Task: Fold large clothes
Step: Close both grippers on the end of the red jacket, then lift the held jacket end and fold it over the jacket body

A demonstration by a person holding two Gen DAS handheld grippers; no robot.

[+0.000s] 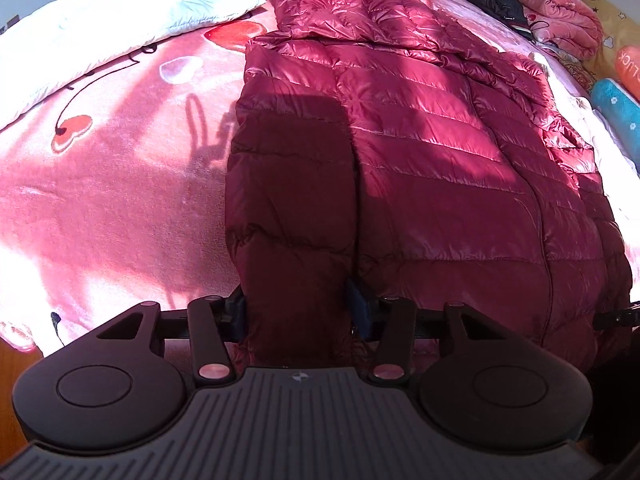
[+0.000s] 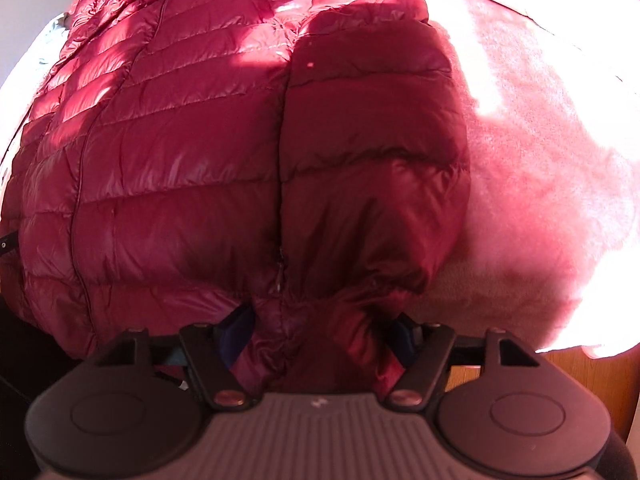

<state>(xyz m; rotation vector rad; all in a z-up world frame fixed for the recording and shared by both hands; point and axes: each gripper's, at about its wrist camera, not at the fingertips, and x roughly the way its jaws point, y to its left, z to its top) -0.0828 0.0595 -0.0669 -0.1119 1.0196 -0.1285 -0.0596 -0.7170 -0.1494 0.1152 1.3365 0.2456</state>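
Grippers pinching shiny dark-red quilted down jacket (image 1: 420,140) on pink fleece blanket (image 1: 120,200): left gripper (image 1: 300,312) clenching sleeve end, right gripper (image 2: 324,328) clenching bunched hem.

The jacket (image 1: 420,128) is glossy dark red with stitched horizontal bands. The blanket (image 1: 120,184) beneath is pink with red hearts, the pillow (image 1: 120,20) white. Both claws are black.
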